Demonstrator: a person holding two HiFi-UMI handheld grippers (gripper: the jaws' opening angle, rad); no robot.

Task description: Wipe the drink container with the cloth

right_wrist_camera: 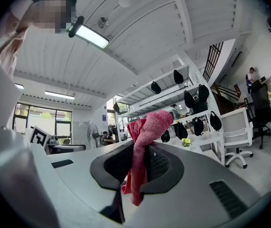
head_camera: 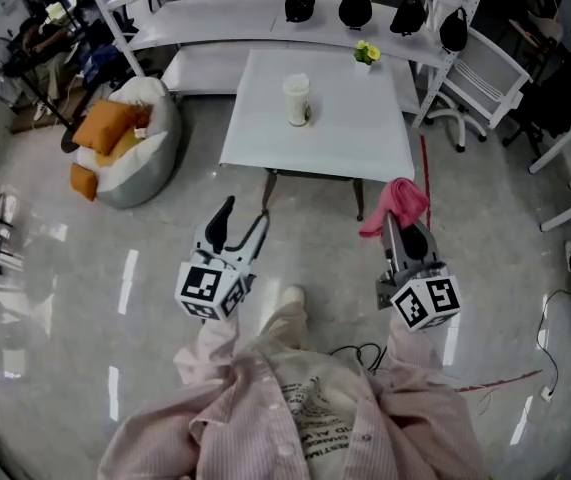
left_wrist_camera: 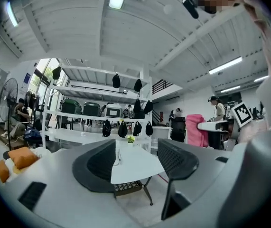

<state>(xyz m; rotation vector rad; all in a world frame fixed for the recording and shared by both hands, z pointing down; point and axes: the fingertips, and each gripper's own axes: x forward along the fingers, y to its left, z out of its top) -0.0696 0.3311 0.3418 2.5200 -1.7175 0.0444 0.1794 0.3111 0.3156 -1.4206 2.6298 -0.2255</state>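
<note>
The drink container (head_camera: 296, 99), a pale cup, stands upright near the far middle of the white table (head_camera: 355, 143) ahead of me. My left gripper (head_camera: 245, 214) is over the floor short of the table's near edge. It points level at the table, and its jaws are open with nothing between them (left_wrist_camera: 135, 161). My right gripper (head_camera: 405, 226) is level with it on the right and shut on a pink cloth (head_camera: 397, 200). The cloth bunches above the jaws and hangs down between them (right_wrist_camera: 144, 141). Both grippers are well clear of the cup.
A small pot of yellow flowers (head_camera: 367, 54) sits at the table's far right corner. Behind the table stand white shelves with black bags (head_camera: 355, 6). A grey beanbag with orange cushions (head_camera: 130, 143) lies left of it, and a white chair (head_camera: 485, 73) stands to the right.
</note>
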